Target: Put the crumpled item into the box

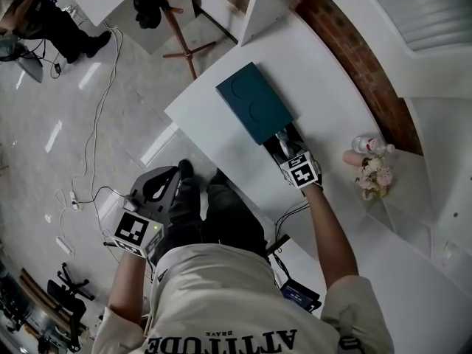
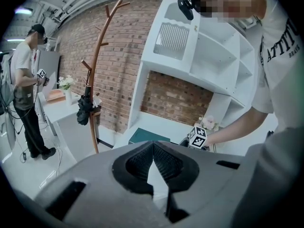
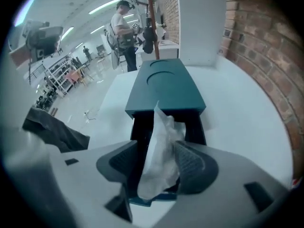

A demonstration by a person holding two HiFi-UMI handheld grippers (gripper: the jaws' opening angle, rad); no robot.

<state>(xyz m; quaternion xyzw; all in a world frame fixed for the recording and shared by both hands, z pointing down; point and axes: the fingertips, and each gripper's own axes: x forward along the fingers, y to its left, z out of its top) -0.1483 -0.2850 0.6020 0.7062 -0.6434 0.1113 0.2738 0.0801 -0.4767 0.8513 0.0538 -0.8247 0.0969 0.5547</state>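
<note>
Teal box (image 1: pixel 254 102) (image 3: pixel 166 91), flat, two round impressions in its lid, lying on the white counter (image 1: pixel 324 87) close to the brick wall; its dark inner tray is drawn out at the end nearest the person. Crumpled item (image 3: pixel 164 127), white and tissue-like, standing upright in that drawn-out tray, just short of the box's lid edge. Right tool (image 1: pixel 284 142) (image 3: pixel 156 148), tilted steeply down over the box's open end, jaws spread wide with one pad on either side of the crumpled item and no pinch on it. Left tool (image 1: pixel 166 179) (image 2: pixel 153 148), well apart from the box, off the counter edge and over the floor by the person's leg; jaws pressed together at the tips, nothing between them. Small flower ornament (image 1: pixel 372 172), on the counter beyond the right tool from the box. Wooden coat stand (image 1: pixel 181 35) (image 2: pixel 95 56), on the floor past the box's far end.
</note>
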